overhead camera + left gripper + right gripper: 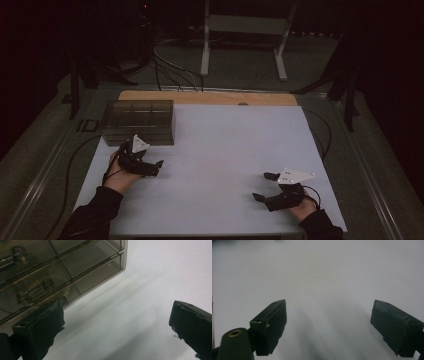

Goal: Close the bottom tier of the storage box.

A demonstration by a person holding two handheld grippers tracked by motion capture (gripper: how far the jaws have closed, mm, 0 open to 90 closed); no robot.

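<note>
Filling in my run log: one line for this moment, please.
left gripper: open, beside drawer box | right gripper: open, over mat | nothing held

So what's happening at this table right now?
A person sits at a white table with a two-jaw gripper in each hand. The left gripper hangs open just in front of a smoky clear drawer box, not touching it. The right gripper is open too, over bare table nearer the person. Neither holds anything.

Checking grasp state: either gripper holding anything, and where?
Nothing held. Left gripper is open beside the smoky drawer box, not touching it. Right gripper is open over the bare white table.
</note>
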